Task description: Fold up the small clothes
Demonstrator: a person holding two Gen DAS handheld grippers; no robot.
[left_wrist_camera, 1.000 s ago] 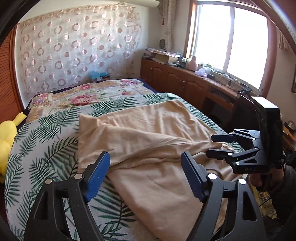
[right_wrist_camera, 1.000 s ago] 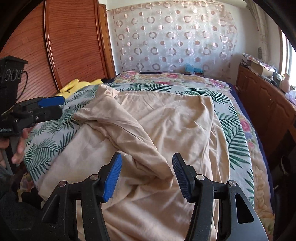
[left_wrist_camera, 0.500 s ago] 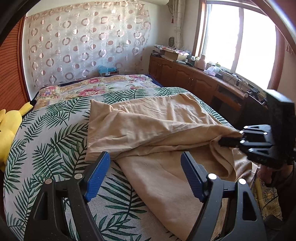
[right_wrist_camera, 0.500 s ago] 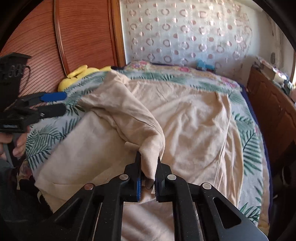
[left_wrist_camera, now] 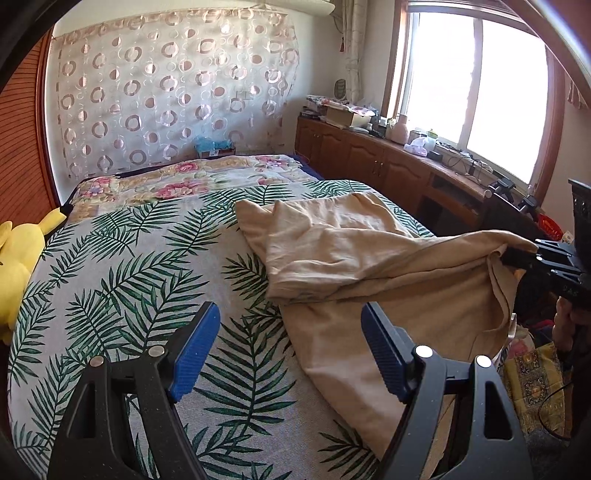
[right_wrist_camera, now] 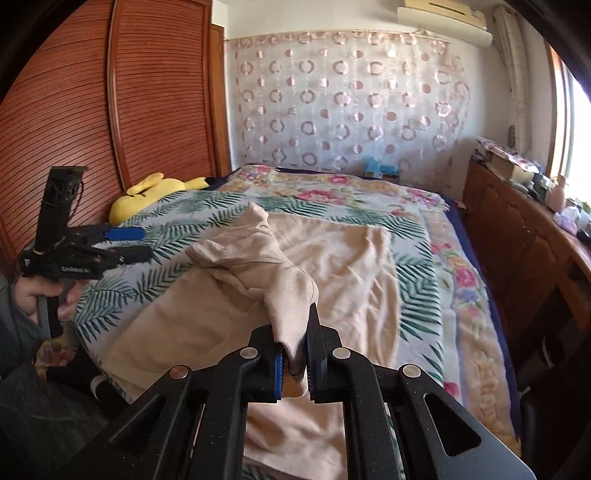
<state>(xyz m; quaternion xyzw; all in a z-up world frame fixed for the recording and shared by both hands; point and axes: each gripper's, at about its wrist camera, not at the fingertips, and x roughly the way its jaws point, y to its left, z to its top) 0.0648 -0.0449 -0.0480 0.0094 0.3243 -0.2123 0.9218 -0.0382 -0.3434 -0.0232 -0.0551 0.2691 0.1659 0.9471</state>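
A beige garment [right_wrist_camera: 332,266] lies spread over the near half of the bed, its lower part spilling over the bed's edge toward me. One bunched fold of it rises off the cover and runs straight into my right gripper [right_wrist_camera: 295,354], whose blue-padded fingers [right_wrist_camera: 277,363] are pinched tight on that fold. My left gripper [left_wrist_camera: 291,350] has its fingers spread wide with nothing between them; only bedcover and the garment's near edge lie beyond them.

The bed [left_wrist_camera: 122,266] carries a pale cover printed with green palm fronds, and farther past the fingers a floral quilt [left_wrist_camera: 192,177]. A yellow plush toy [right_wrist_camera: 147,195] rests at the bed's far left side, well apart from the garment.

Behind the bed hangs a sheer curtain [right_wrist_camera: 351,99] patterned with rings.

From the left wrist view I see a bright window [left_wrist_camera: 476,81] to the right of the fingers, with a long wooden cabinet [left_wrist_camera: 373,162] under it holding boxes and clutter; my right gripper shows at the far right edge, gripping the cloth taut.

From the right wrist view I instead see a slatted wooden wardrobe [right_wrist_camera: 110,110] left of the fingers, an air conditioner [right_wrist_camera: 443,18] high on the wall, and a hand [right_wrist_camera: 40,299] holding my left gripper just beside the bed's left edge.
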